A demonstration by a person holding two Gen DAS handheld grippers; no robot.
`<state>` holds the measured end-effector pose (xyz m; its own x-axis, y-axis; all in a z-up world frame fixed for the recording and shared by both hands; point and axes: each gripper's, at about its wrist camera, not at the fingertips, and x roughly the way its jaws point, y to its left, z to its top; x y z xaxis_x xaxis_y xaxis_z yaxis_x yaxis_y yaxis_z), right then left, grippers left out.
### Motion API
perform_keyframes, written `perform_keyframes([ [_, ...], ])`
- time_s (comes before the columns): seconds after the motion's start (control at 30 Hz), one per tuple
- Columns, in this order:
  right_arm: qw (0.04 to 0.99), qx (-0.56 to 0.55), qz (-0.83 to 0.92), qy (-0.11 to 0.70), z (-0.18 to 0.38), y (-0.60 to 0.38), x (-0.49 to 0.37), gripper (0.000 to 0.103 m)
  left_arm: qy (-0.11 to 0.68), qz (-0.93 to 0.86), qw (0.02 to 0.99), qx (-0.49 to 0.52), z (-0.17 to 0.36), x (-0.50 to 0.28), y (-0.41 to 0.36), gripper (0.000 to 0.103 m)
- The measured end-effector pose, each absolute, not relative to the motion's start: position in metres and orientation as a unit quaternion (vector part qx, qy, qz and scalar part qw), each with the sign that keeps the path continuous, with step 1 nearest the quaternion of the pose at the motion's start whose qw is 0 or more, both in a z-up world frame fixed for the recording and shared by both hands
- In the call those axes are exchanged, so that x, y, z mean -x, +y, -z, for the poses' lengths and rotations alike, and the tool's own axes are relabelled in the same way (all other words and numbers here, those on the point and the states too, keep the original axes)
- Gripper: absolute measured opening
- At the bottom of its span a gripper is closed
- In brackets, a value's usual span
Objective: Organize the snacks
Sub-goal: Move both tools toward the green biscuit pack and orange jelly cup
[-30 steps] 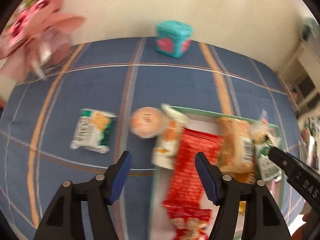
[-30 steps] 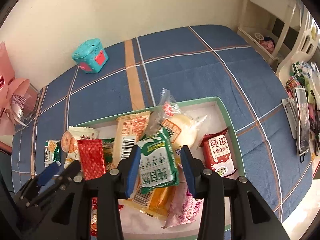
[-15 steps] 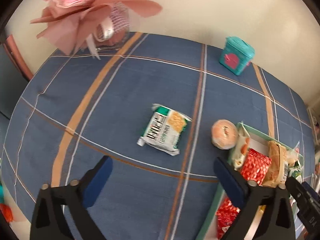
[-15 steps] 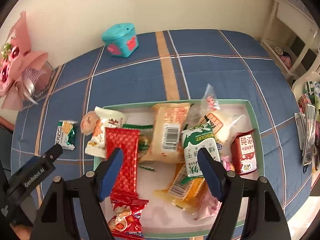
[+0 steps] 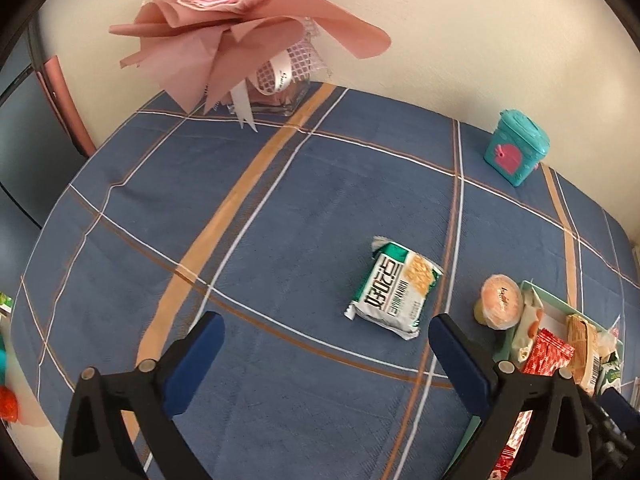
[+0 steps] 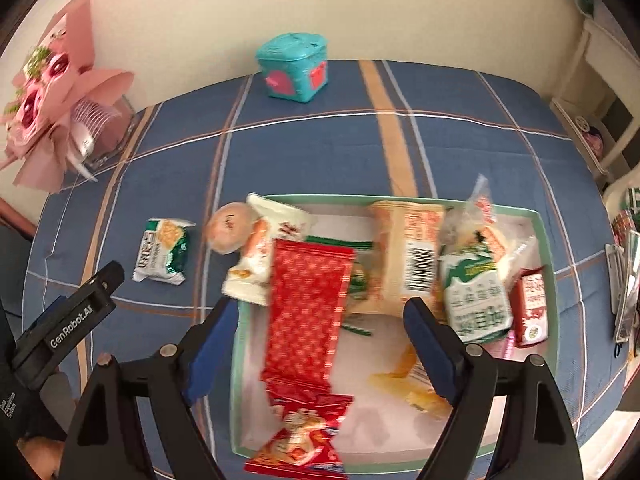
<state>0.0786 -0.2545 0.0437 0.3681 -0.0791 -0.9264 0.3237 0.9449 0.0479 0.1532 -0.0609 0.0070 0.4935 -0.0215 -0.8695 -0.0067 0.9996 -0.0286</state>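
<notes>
My left gripper (image 5: 324, 346) hangs over the blue plaid tablecloth (image 5: 256, 208) with its blue-padded jaws spread wide and nothing between them. Just ahead of my right-hand jaw lies the green-and-white foil biscuit packet (image 5: 394, 290), flat on the cloth and apart from everything else. Further to the right of that jaw sits a round orange-lidded jelly cup (image 5: 500, 306), right against the outer wall of the shallow mint-green cardboard box (image 5: 538, 290). Far ahead to the left stands a pink paper-wrapped rose bouquet (image 5: 244, 28); far ahead to the right is a small teal plastic box with pink hearts (image 5: 516, 152).

My right gripper (image 6: 316, 318) is above the box, jaws likewise wide apart and empty. Between them lies a long red patterned wrapper (image 6: 308, 312), with a red snack bag (image 6: 304, 440) nearer to me at the box's near rim. Ahead of my left jaw a white-and-orange packet (image 6: 264, 248) hangs over the box wall. Beyond my right jaw sit a tan barcode packet (image 6: 412, 252), a green-and-white biscuit pouch (image 6: 476, 296) and a small red milk carton (image 6: 532, 304), crowded together.
</notes>
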Motion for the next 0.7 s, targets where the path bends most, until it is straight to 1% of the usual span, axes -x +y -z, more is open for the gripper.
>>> perform_keyframes([
  [0.33, 0.821, -0.095, 0.082, 0.556, -0.030, -0.217, -0.097, 0.087, 0.487, -0.009, 0.872, 0.045, -0.006, -0.161, -0.032, 0.103],
  [0.53, 0.824, -0.113, 0.062, 0.551, -0.025, -0.213, -0.113, 0.087, 0.510, -0.005, 0.857, 0.069, 0.003, -0.175, -0.023, 0.103],
  [0.7, 0.829, -0.128, 0.046, 0.542, -0.026, -0.216, -0.127, 0.087, 0.515, 0.006, 0.852, 0.092, 0.009, -0.188, -0.021, 0.103],
])
